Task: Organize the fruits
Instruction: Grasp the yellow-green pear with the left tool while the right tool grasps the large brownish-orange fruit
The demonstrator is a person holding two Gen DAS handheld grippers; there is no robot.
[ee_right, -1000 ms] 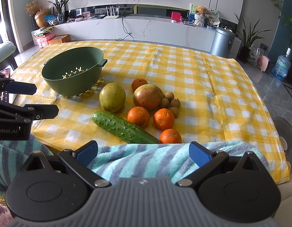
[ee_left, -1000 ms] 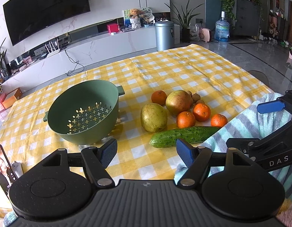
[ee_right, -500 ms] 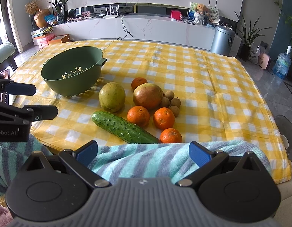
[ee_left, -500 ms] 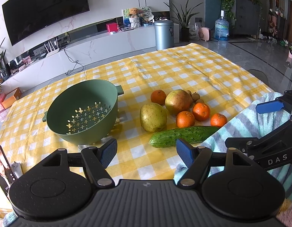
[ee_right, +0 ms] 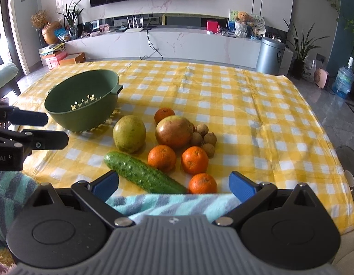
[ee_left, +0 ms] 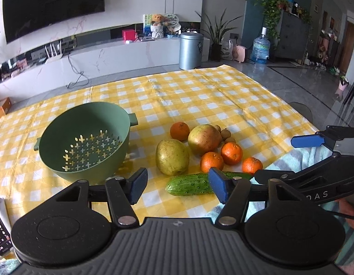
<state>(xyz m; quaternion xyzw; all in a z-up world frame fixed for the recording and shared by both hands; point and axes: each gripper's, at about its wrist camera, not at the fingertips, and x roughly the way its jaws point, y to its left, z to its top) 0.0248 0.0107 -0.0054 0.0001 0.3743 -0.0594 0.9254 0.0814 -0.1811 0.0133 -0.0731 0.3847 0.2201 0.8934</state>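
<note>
Pre-pick: fruits (ee_right: 174, 135) loose on tablecloth beside empty green colander (ee_left: 85, 142); left gripper (ee_left: 177, 183) closing on nothing, right gripper (ee_right: 174, 184) wide, empty; next: reach one fruit, likely for colander

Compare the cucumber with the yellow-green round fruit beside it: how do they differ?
The cucumber is long, dark green and bumpy; the yellow-green fruit is round, pale and smooth. The cucumber's near end is hidden behind the striped towel; the fruit shows whole. Both lie on the checked cloth, outside the colander.
</note>
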